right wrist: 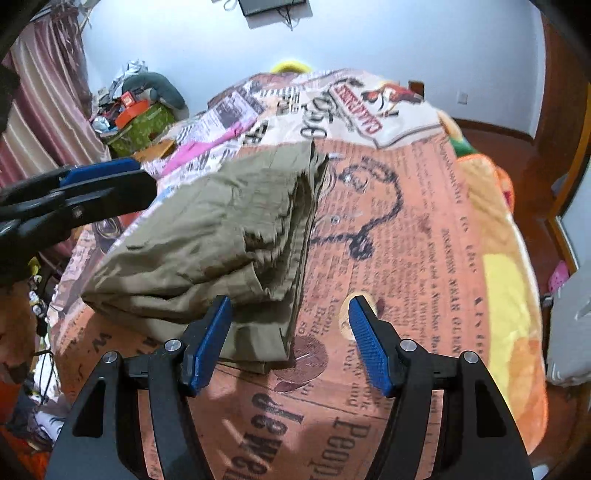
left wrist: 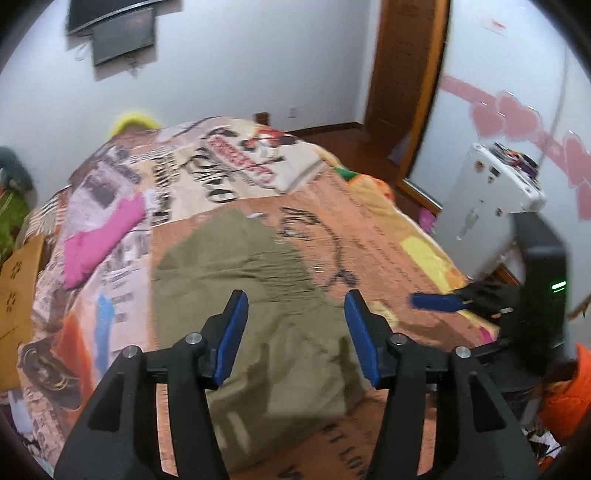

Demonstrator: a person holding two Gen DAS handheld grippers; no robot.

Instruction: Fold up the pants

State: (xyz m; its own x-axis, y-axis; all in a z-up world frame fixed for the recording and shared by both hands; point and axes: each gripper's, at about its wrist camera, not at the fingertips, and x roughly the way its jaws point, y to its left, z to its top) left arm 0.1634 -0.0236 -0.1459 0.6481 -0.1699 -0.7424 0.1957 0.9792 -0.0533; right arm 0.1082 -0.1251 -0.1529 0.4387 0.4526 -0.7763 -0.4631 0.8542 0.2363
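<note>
We are looking down on a bed that is filling both views, its cover printed like old newspaper pages in orange, cream and black. Beyond it a pale wall is rising, with a dark screen hanging high up and a wooden door frame standing at the right.

Lying on the orange part of the cover are the olive pants, folded into a thick rectangular bundle (the stacked edges are showing along its right side in the right wrist view). A pink garment is lying on the cover well apart from the pants, toward the far left.

The left claw is hovering over the pants with its blue pads spread apart and gripping nothing; no fabric is sitting between them. The right claw is likewise standing released above the near right corner of the bundle, the left pad over the cloth and the right pad over bare cover. We cannot tell whether that left pad is brushing the fabric.
</note>
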